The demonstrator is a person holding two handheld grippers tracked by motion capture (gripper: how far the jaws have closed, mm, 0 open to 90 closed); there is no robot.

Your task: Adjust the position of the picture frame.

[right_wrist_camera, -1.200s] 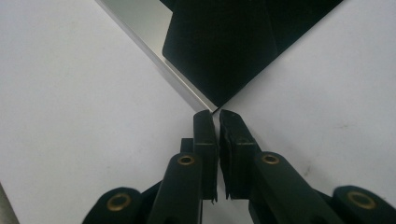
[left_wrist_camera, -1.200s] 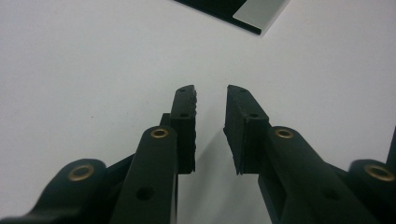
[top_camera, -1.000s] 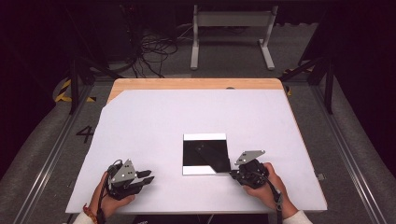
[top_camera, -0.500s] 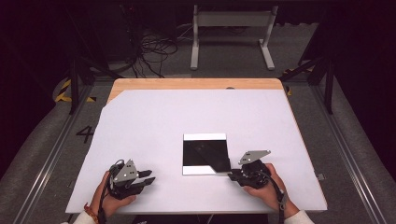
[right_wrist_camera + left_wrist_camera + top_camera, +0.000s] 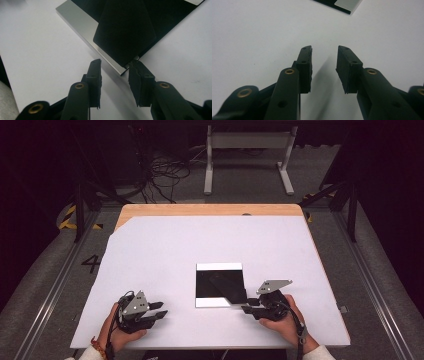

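- While the right gripper (image 5: 248, 308) sat with fingers spread, just opened and empty, the dark tray (image 5: 220, 285) lay straight ahead, its near corner at the fingertips.
- Left gripper (image 5: 159, 309), fingers also just parted, lay well apart on the worktop (image 5: 165, 250).

A glossy black square panel (image 5: 214, 282) with a silver-white border lies on a plain white table sheet (image 5: 165, 255), a matte black cloth (image 5: 125, 32) on it at 5 o'clock. Pale wood edges the tabletop (image 5: 200, 210) at 12 o'clock; both grippers are black with grey plates.

A: table (image 5: 150, 212) status?
B: wood top, white sheet (image 5: 210, 245) over most of it. Black square tray (image 5: 206, 287) w/ silver rim flat on sheet, near front edge, right of ctr.
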